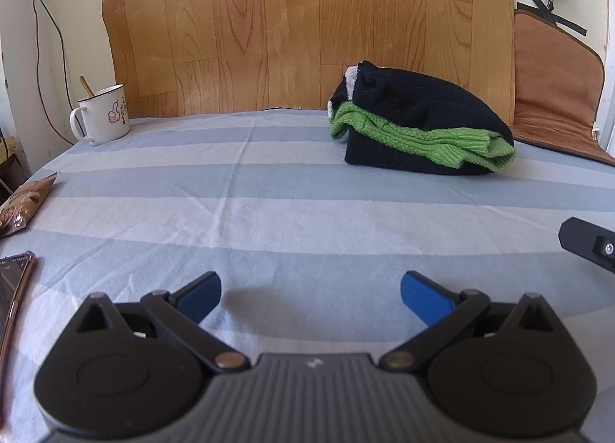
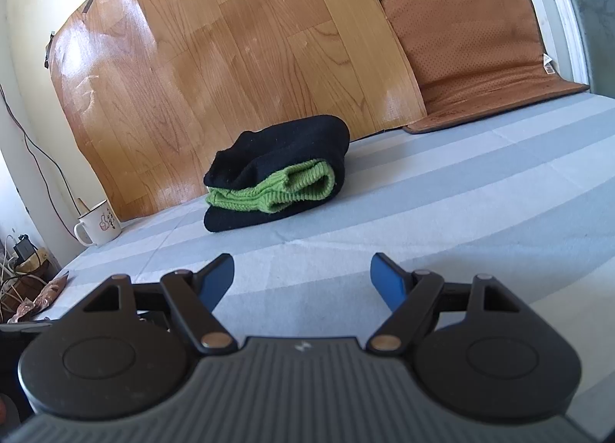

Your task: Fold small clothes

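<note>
A folded black knit garment (image 1: 419, 112) with green knit cuffs (image 1: 423, 139) tucked into the fold lies at the back of the striped bed sheet (image 1: 269, 212); it also shows in the right wrist view (image 2: 284, 151). My left gripper (image 1: 310, 295) is open and empty, low over the sheet, well in front of the garment. My right gripper (image 2: 302, 276) is open and empty, also short of the garment. A part of the right gripper (image 1: 588, 245) shows at the right edge of the left wrist view.
A white enamel mug (image 1: 103, 114) with a spoon stands at the back left. A snack packet (image 1: 23, 204) and a phone (image 1: 15, 289) lie at the left edge. A wood-pattern board (image 1: 307, 20) and a brown cushion (image 2: 472, 43) lean on the wall.
</note>
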Demonstrator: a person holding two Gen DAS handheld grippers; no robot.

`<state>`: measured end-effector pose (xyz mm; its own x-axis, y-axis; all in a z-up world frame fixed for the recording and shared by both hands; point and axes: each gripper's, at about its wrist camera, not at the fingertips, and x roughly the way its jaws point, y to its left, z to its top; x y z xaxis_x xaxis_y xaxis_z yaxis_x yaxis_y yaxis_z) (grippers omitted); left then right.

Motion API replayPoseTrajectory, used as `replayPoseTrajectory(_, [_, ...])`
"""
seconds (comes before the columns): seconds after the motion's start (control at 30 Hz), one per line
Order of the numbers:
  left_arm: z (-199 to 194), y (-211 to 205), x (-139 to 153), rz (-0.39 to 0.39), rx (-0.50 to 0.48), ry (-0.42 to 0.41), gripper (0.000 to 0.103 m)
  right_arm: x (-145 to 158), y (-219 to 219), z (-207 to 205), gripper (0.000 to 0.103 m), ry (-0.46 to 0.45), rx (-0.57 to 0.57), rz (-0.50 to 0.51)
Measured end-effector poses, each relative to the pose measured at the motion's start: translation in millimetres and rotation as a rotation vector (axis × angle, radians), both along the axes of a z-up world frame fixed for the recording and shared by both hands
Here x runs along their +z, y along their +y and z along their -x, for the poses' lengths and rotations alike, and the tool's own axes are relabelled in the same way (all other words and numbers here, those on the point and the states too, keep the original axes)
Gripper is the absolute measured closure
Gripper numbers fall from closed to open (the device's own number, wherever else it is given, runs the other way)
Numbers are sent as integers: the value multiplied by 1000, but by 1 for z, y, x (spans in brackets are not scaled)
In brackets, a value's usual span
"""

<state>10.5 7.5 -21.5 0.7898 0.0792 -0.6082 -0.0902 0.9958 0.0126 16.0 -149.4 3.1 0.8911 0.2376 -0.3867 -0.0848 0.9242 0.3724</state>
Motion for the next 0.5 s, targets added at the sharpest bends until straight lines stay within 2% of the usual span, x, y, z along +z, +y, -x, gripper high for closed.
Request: replayPoseTrajectory(0.5, [-1,2,-1,-5,30,3,0,0,2,0,23,-7,10,3])
